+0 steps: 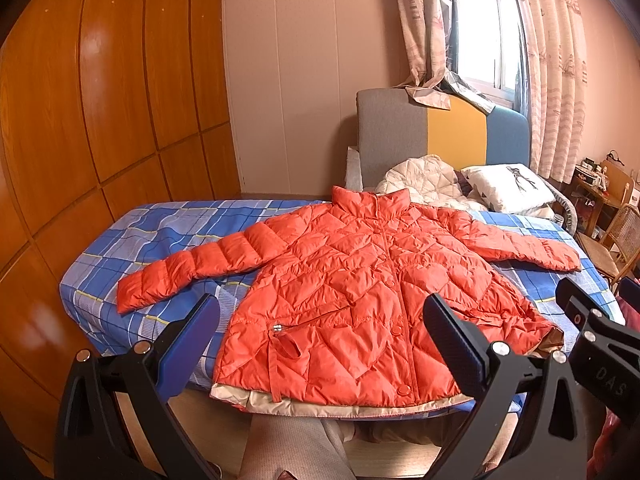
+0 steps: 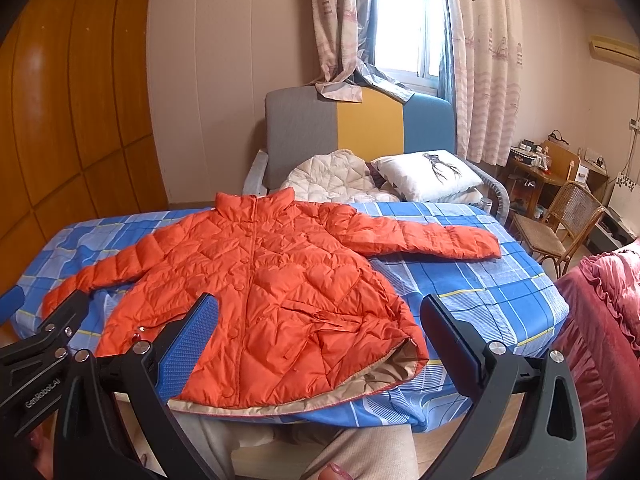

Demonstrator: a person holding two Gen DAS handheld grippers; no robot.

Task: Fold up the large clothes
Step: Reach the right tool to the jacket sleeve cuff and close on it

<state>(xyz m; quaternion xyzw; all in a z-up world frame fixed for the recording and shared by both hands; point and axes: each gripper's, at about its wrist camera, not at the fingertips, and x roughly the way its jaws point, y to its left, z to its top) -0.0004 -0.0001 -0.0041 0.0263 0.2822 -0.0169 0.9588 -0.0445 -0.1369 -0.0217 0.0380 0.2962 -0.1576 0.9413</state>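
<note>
Orange quilted jacket [image 1: 352,300] is lying face up and buttoned on the bed [image 1: 132,240], collar toward the headboard [image 1: 440,128], both sleeves spread out sideways, hem hanging just over the near edge with pale lining showing; left gripper [image 1: 320,344] is hovering above the hem with fingers spread wide and holding nothing; right gripper [image 2: 320,344] is likewise gaping and empty, poised over the hem corner on its side (lining is curling up there). No fold made yet, so my read is the first step is bringing a sleeve across the chest; doing it well probably means pinching the cuff [image 1: 132,296] rather than mid-sleeve, lifting only slightly, and laying it flat along the button line; puffy slick fabric will likely spring back or slide, so pressing the crease down afterwards seems wise; smoothing that curled hem corner first should be helping too. Containers: none in view near the jacket (nothing to put it in); only a white quilted garment [image 2: 336,176] and a pillow [image 2: 428,176] are sitting at the head end, well apart from the grippers.
</note>
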